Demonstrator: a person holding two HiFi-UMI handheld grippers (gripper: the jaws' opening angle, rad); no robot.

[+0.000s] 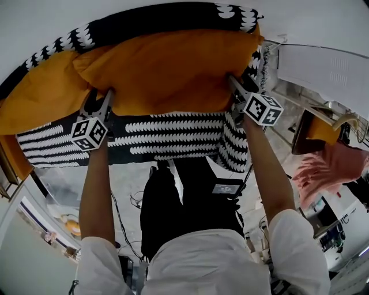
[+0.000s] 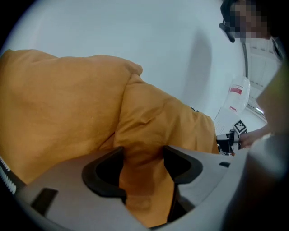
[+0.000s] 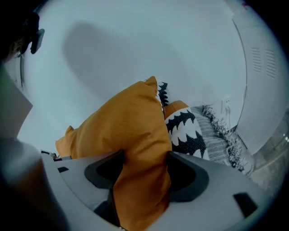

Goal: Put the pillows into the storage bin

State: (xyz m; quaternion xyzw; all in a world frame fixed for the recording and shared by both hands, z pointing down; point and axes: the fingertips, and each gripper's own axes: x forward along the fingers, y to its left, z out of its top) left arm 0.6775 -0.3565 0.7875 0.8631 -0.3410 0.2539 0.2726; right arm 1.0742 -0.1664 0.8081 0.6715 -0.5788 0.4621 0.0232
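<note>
A large orange pillow (image 1: 167, 69) lies on top of a black-and-white patterned pillow (image 1: 167, 135). My left gripper (image 1: 106, 98) is at the orange pillow's near left edge, my right gripper (image 1: 233, 83) at its near right corner. In the left gripper view a fold of the orange pillow (image 2: 67, 103) runs between the wide-spread jaws of the left gripper (image 2: 142, 155). The right gripper view shows the same: orange fabric (image 3: 131, 131) hangs between the wide jaws of the right gripper (image 3: 144, 158), with the patterned pillow (image 3: 187, 131) just behind. Both grippers are open. No bin is clearly recognisable.
A second orange pillow (image 1: 34, 98) lies at the left, and another patterned one (image 1: 173, 14) behind. Something of clear plastic (image 1: 55, 178) shows under the pile at lower left. A pink cloth (image 1: 328, 167) and a white unit (image 1: 328, 69) are at the right. A fringed throw (image 3: 221, 131) lies beside the pillows.
</note>
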